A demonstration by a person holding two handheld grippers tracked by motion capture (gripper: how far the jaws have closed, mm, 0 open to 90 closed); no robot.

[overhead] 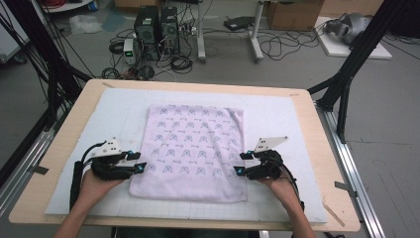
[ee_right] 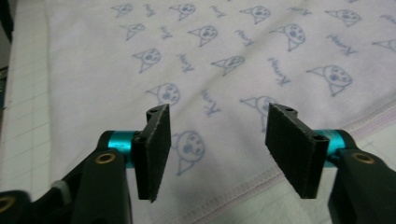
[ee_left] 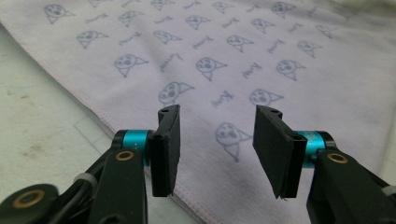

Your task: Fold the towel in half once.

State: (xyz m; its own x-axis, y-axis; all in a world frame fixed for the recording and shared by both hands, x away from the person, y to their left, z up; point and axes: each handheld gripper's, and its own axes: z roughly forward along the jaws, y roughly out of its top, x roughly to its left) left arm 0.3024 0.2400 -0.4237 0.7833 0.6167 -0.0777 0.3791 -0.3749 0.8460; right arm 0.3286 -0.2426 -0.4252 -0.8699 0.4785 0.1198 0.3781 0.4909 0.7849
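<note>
While the pale printed towel lies flat on the surface, left gripper at its left edge, right gripper at its right edge, both sets of jaws apart, holding nothing.

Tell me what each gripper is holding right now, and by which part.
Nothing is held. The left gripper and right gripper both stand open, jaws apart over the side edges of the printed towel, which lies flat on the table.

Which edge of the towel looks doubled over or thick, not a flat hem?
The right edge of the towel, running up from the right gripper: it forms a raised rolled ridge. The near and left edges lie flat.
</note>
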